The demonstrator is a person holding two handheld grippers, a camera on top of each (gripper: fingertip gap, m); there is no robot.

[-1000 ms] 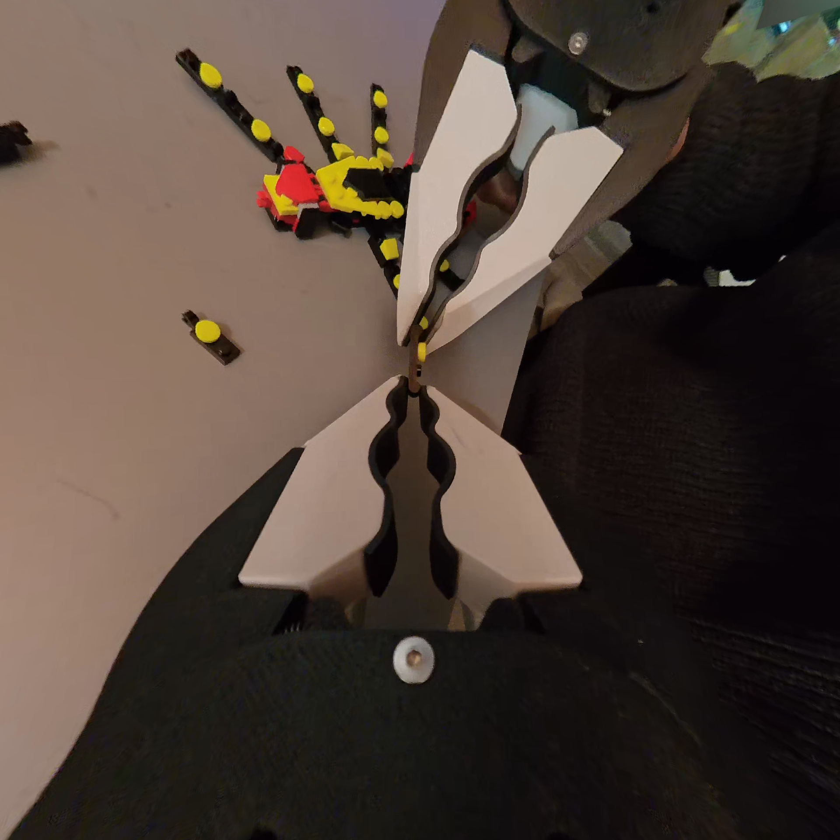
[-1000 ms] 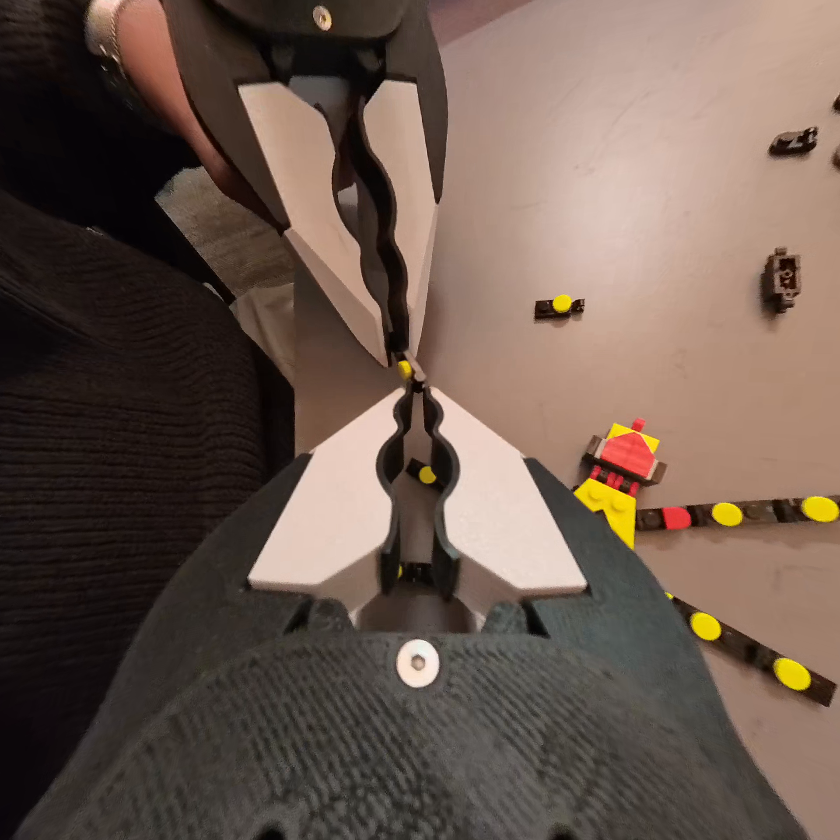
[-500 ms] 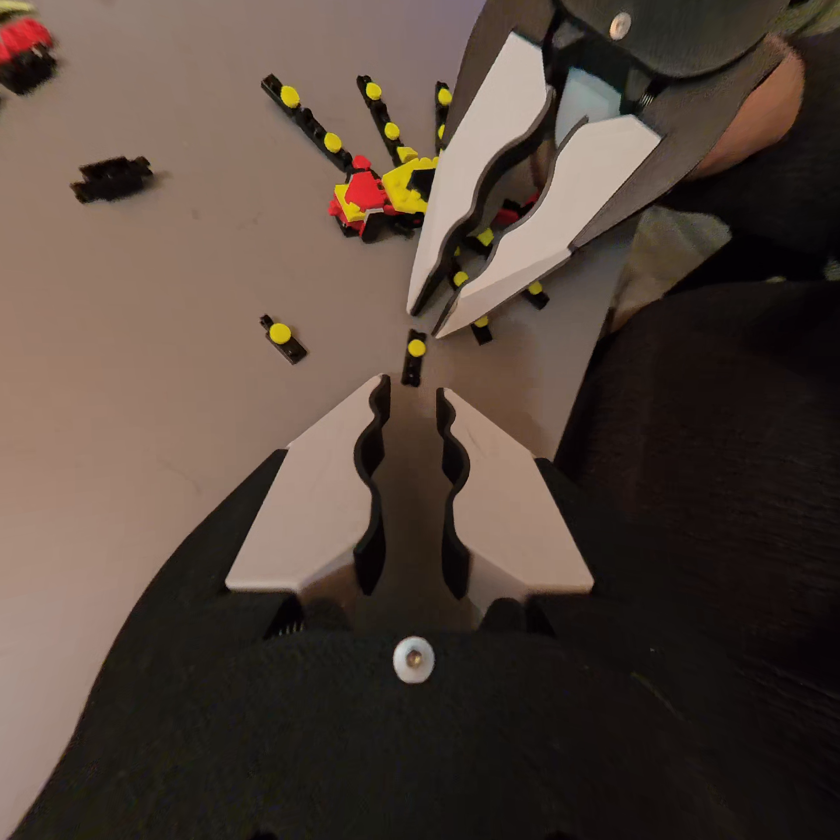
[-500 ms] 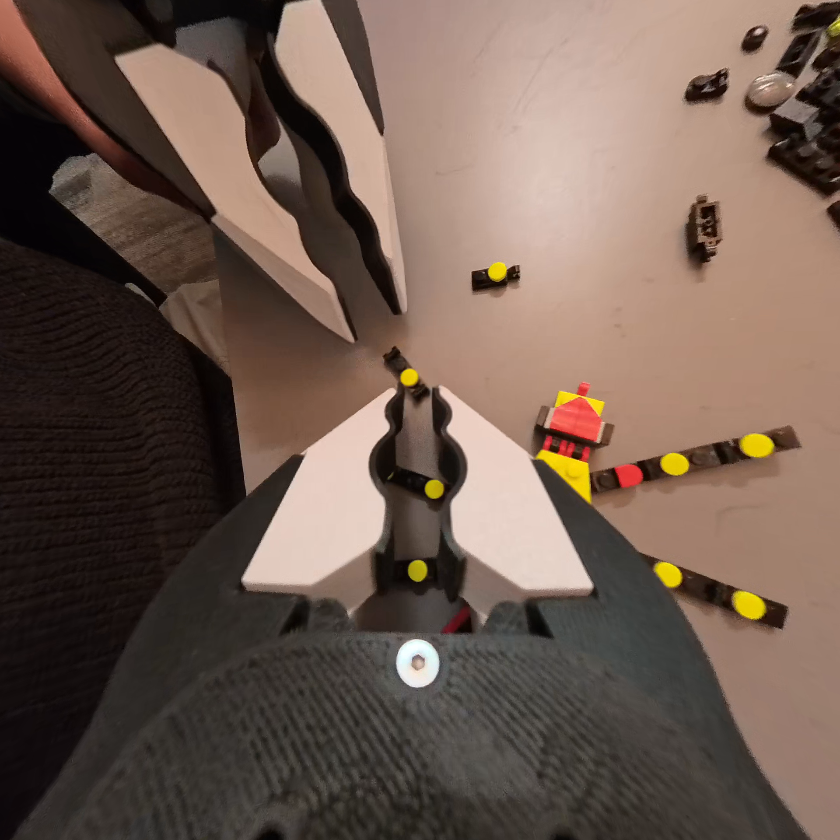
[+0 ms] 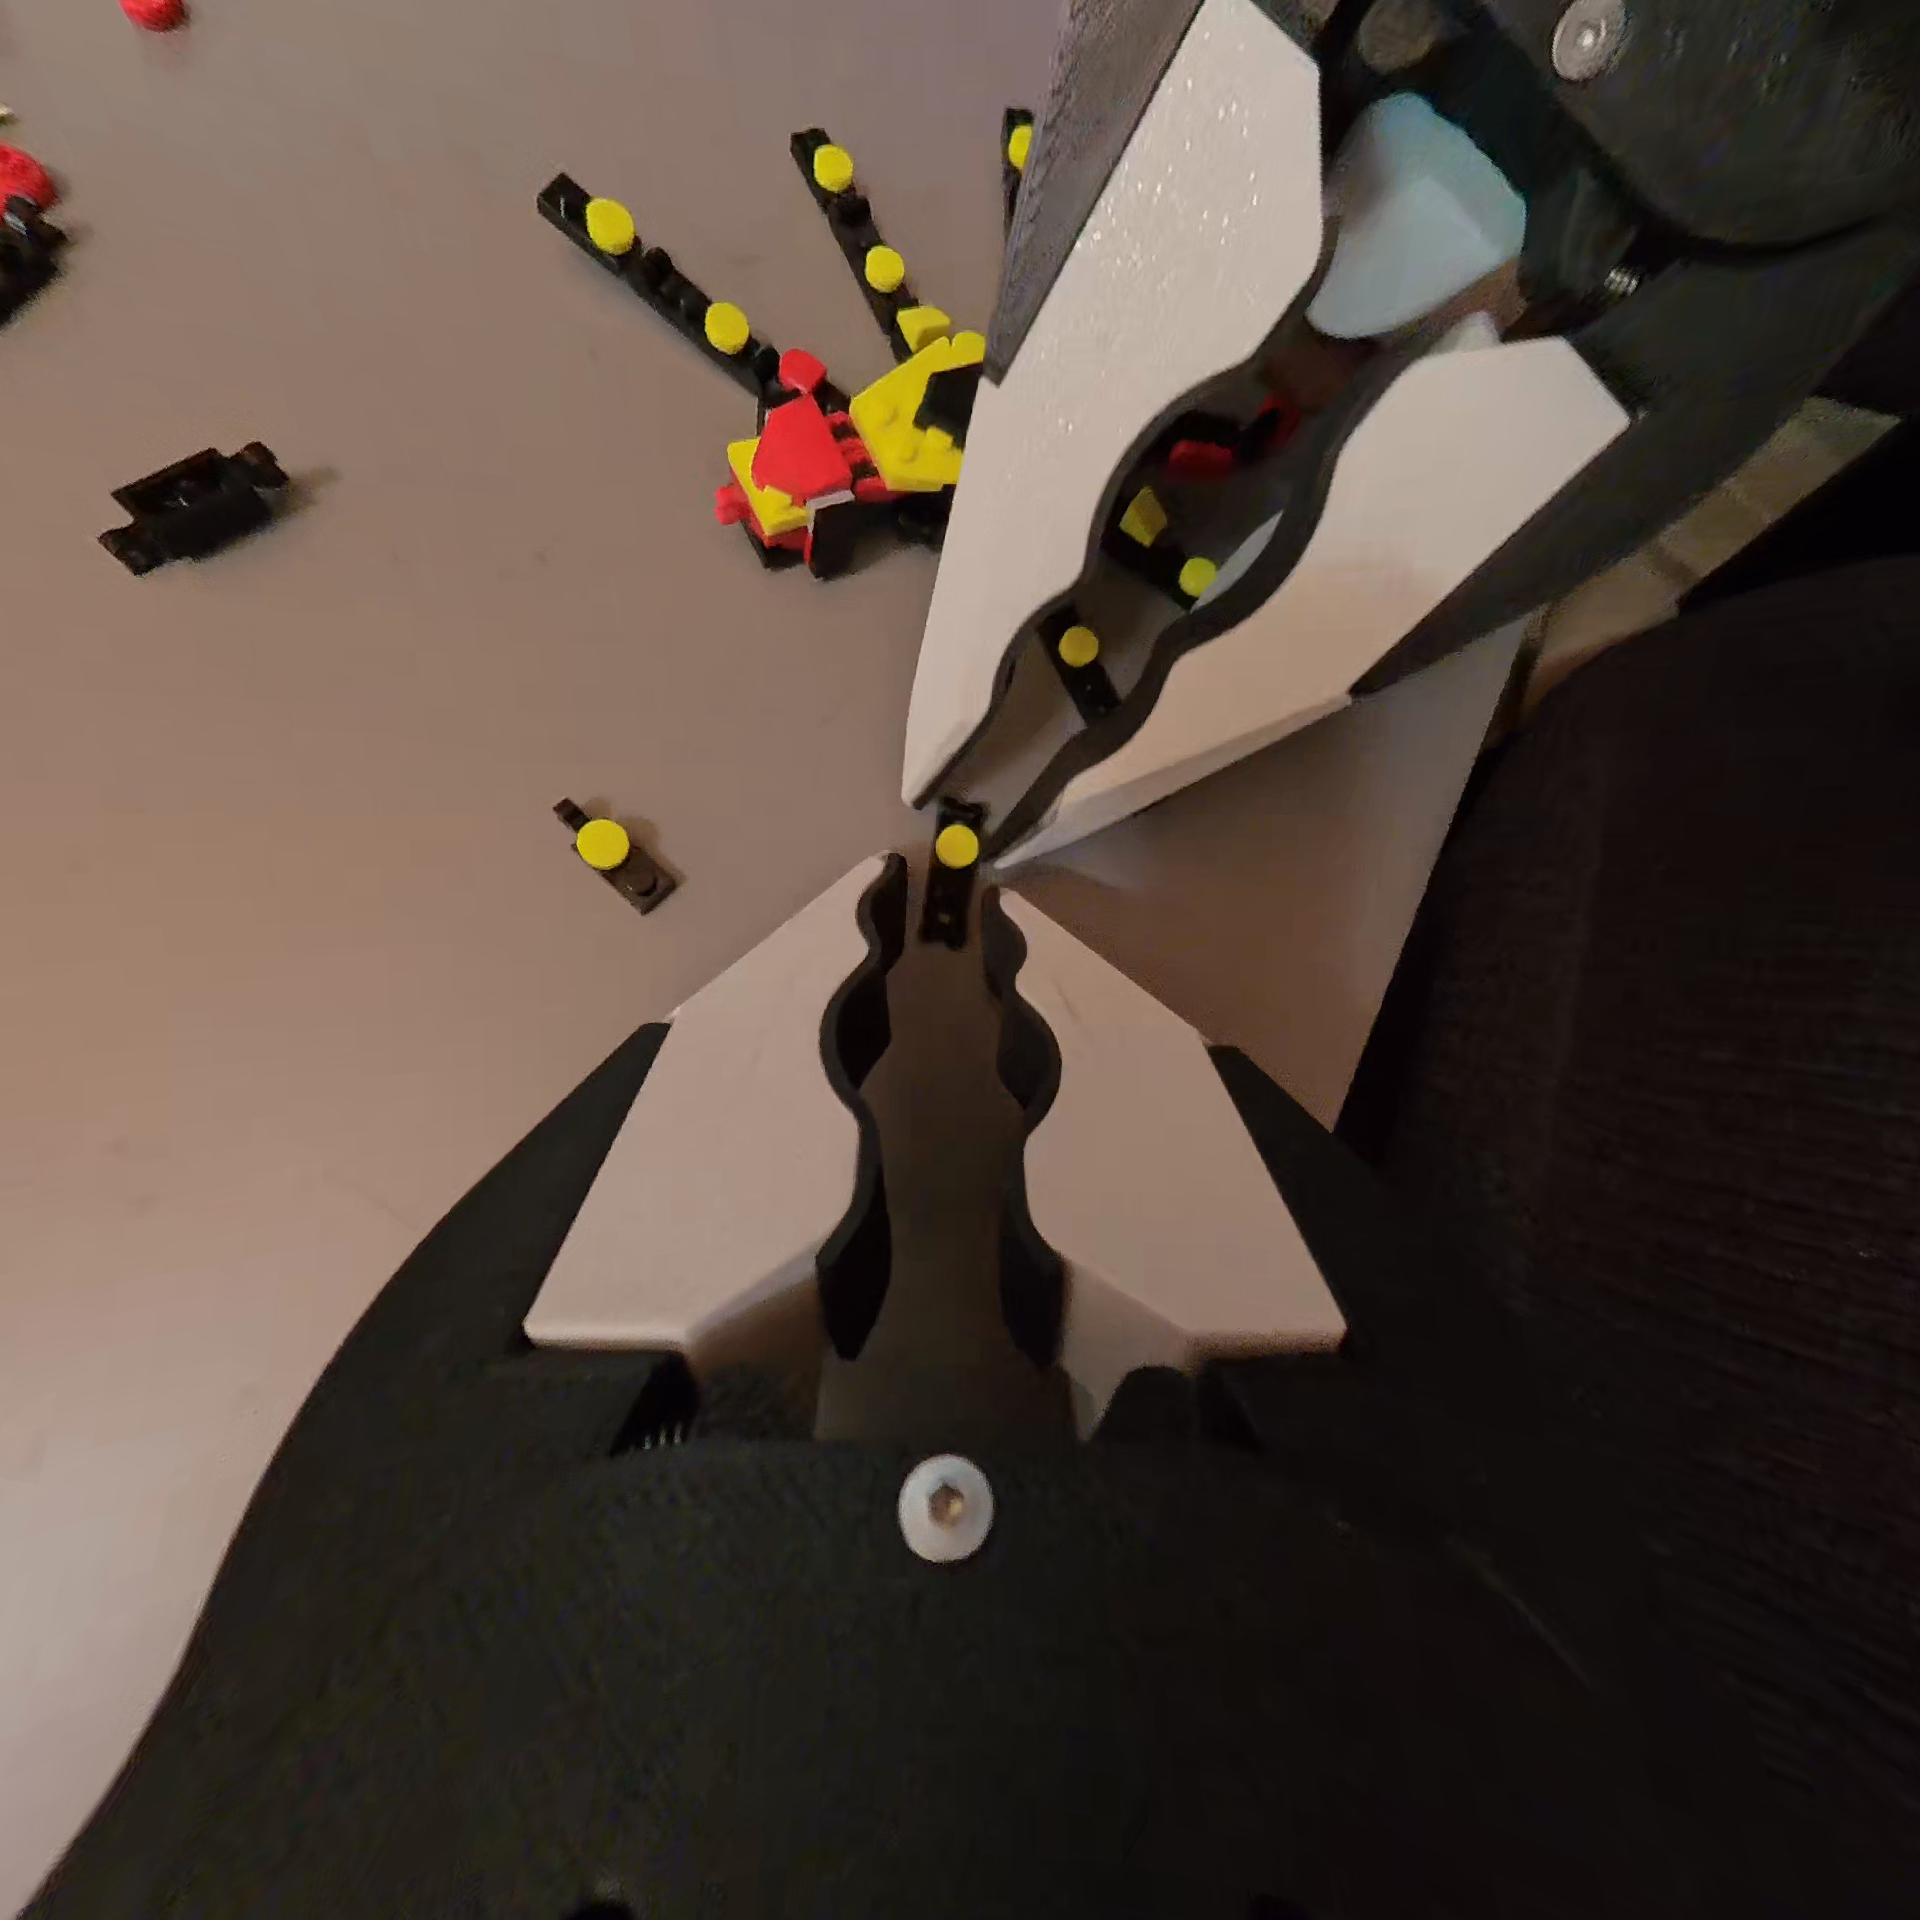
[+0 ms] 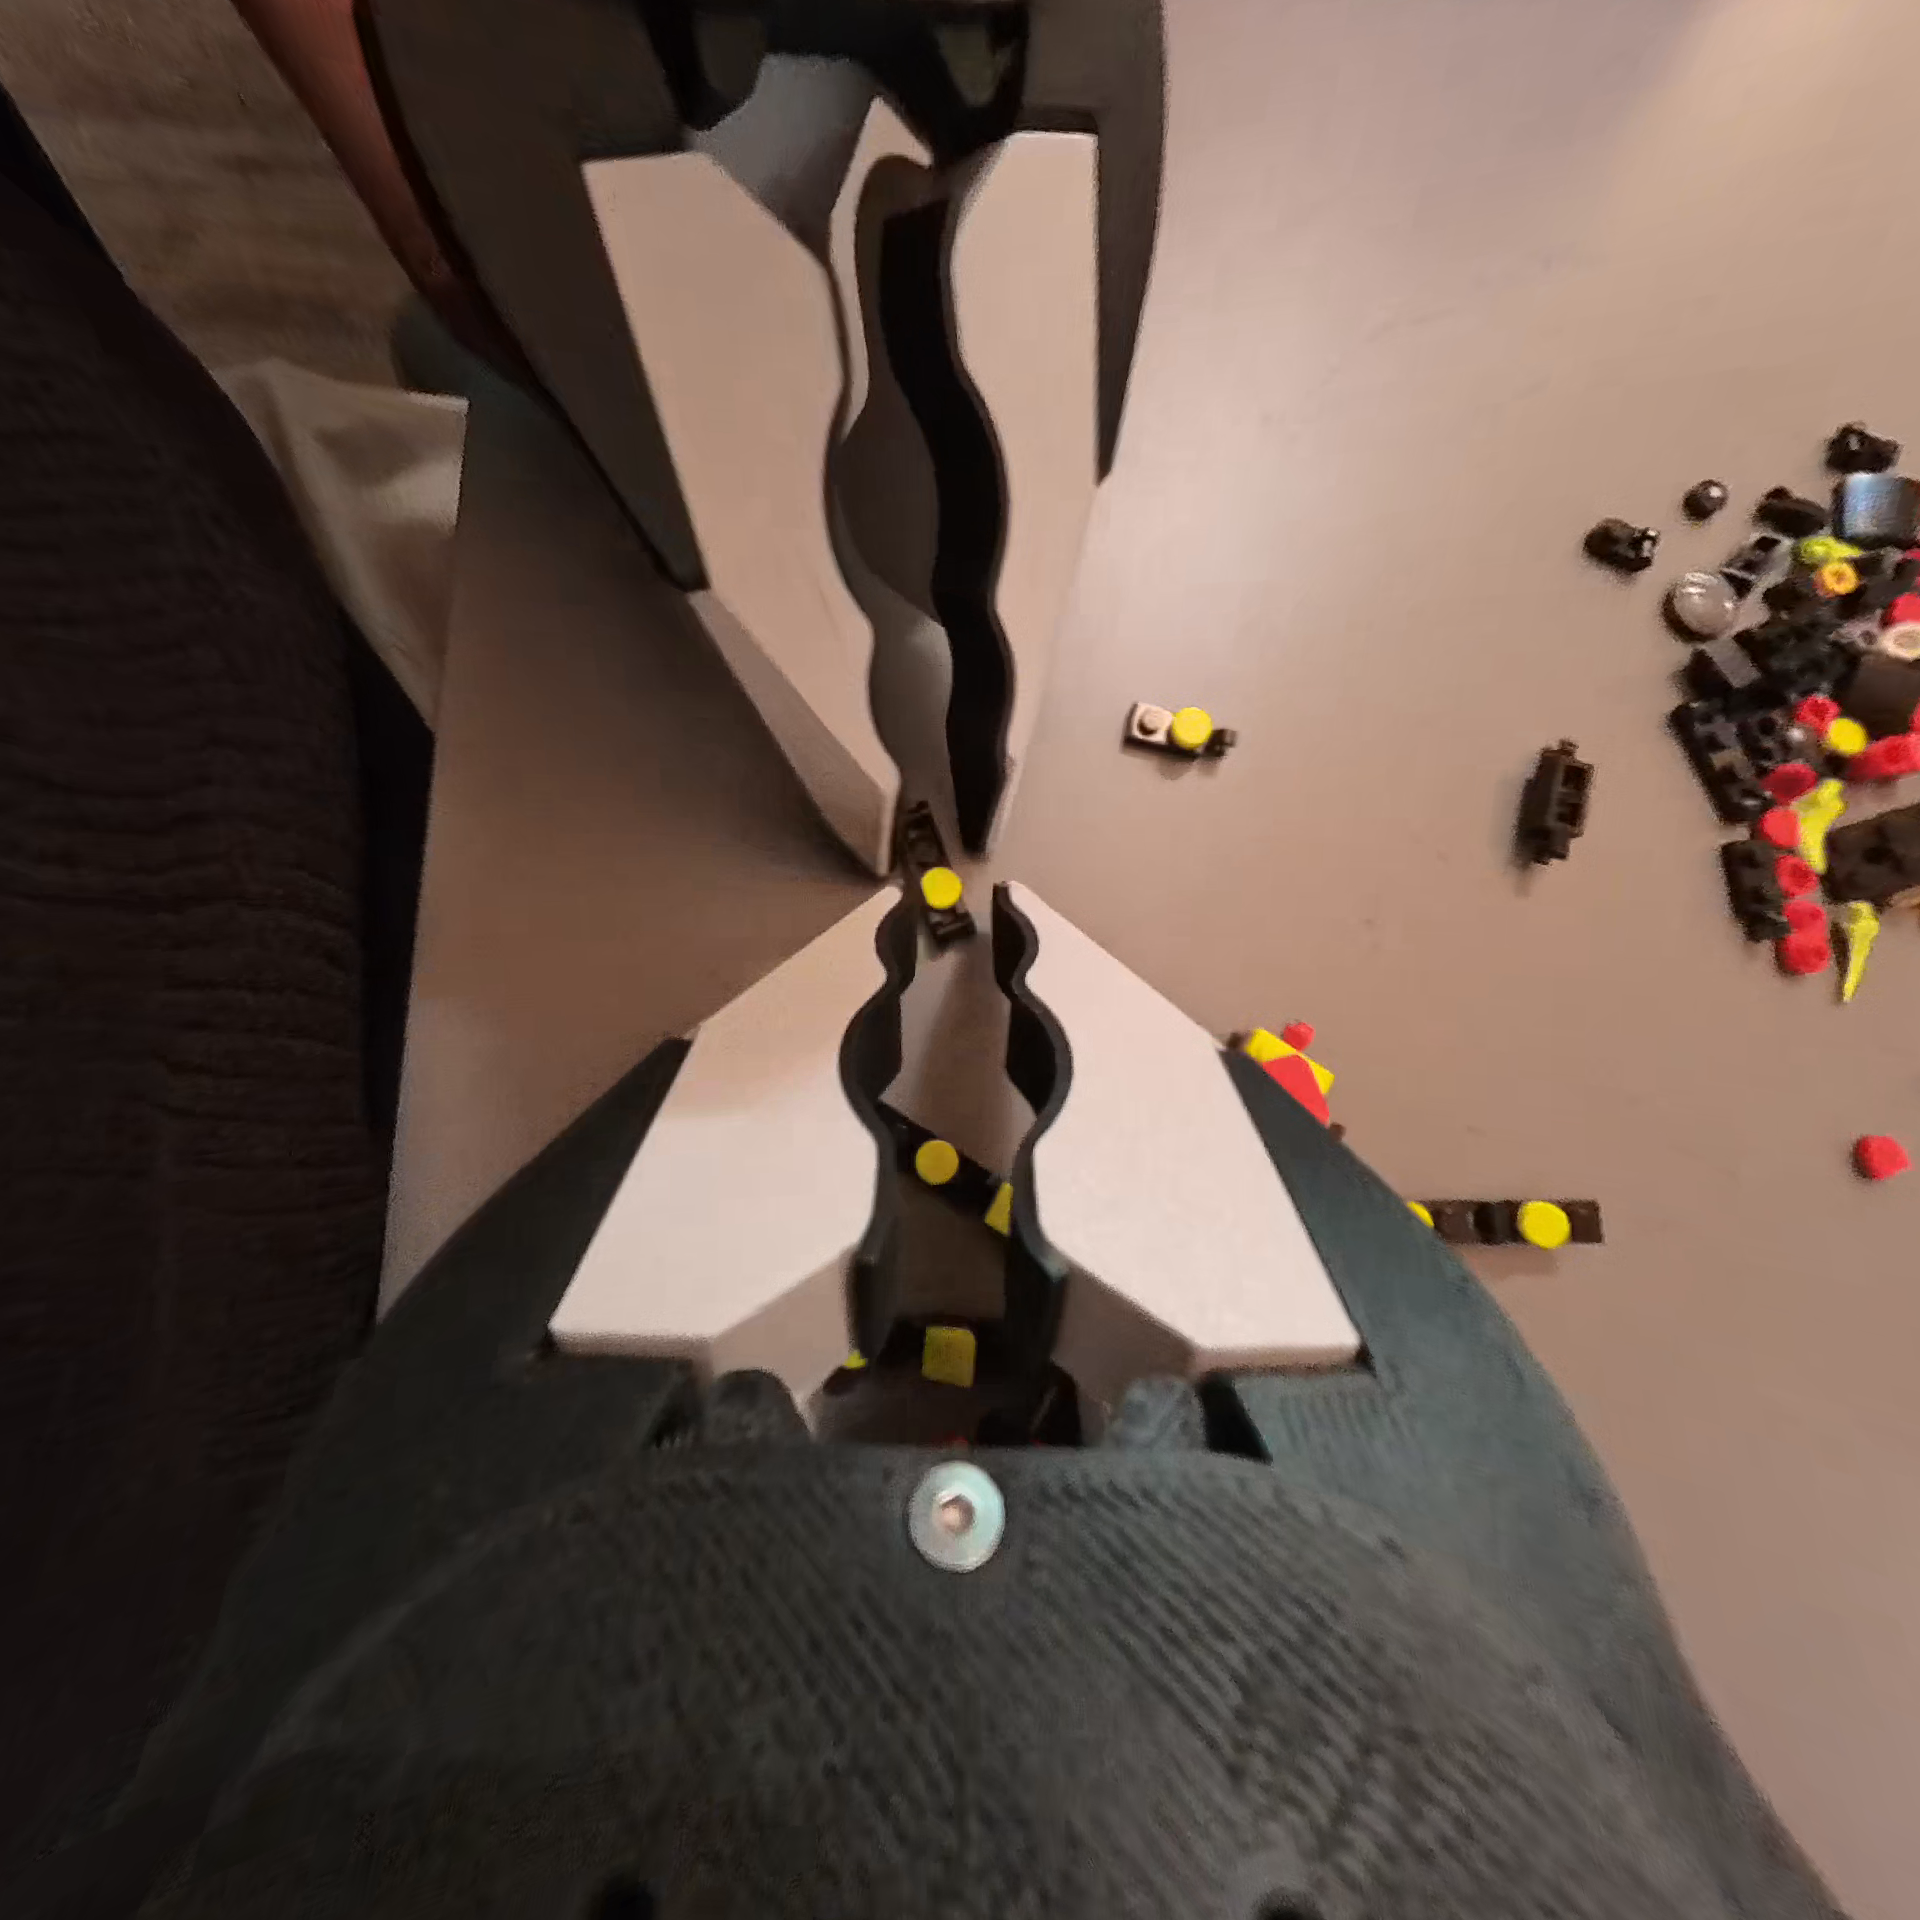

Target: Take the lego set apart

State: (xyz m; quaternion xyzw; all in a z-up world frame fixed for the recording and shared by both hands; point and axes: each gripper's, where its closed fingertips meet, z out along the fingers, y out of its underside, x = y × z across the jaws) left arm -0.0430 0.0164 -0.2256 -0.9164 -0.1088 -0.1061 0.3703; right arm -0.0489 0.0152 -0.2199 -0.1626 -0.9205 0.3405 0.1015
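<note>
Black gripper (image 5: 940, 883), 2 white wavy-edged fingers (image 5: 727, 1143), silver screw (image 5: 943, 1507).

A plain grey-brown tabletop (image 5: 312, 1039) under warm, dim light fills the background in both views.

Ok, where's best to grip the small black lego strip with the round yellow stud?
Pinch the small black lego strip across its thin long sides at a bare end, beside the round yellow stud, not on it. It lies flat on the grey table, so the best approach is probably from above.
</note>
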